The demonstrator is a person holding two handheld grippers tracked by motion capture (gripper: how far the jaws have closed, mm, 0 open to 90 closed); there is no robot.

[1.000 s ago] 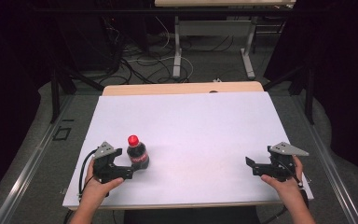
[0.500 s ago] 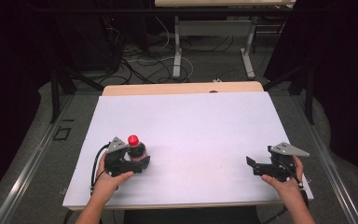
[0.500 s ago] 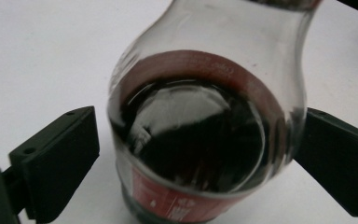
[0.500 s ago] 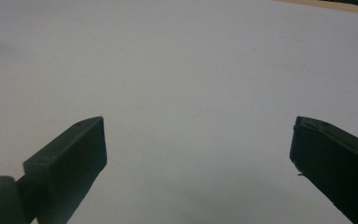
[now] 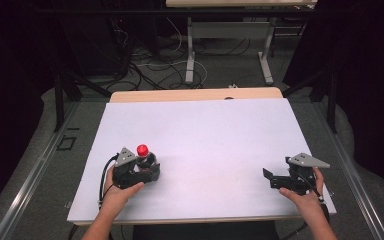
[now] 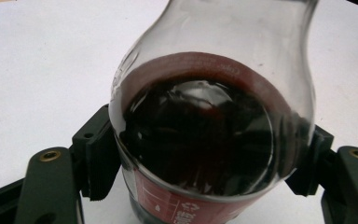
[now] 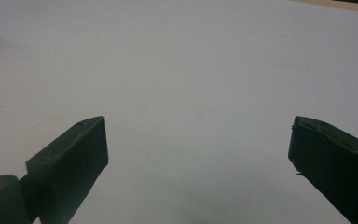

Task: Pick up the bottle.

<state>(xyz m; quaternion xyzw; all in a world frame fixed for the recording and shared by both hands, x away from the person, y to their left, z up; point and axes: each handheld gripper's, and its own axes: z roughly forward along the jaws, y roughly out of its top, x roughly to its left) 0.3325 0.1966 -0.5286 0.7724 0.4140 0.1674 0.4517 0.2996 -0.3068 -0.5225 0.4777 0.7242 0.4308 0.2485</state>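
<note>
Two tongs are sitting low over the white surface [image 5: 205, 130], one in each of the person's hands. The left tongs [image 5: 147, 170] are gripping a small bottle [image 5: 144, 159] of dark drink with a red cap [image 5: 142, 149]: their jaws have just been closing in, and in the left gripper view both black pads are pressing against the bottle's [image 6: 205, 135] round sides, just above its red label [image 6: 182, 205]. The bottle is standing upright between the jaws, its base resting on the surface and its clear neck rising above them. The left hand [image 5: 120, 192] is wrapping around the tongs' body from behind. Well apart to the other side, the right tongs [image 5: 270, 178] are resting in the right hand [image 5: 305, 197] with jaws spread wide, holding nothing; in the right gripper view bare surface [image 7: 191, 93] is lying between and ahead of them.
</note>
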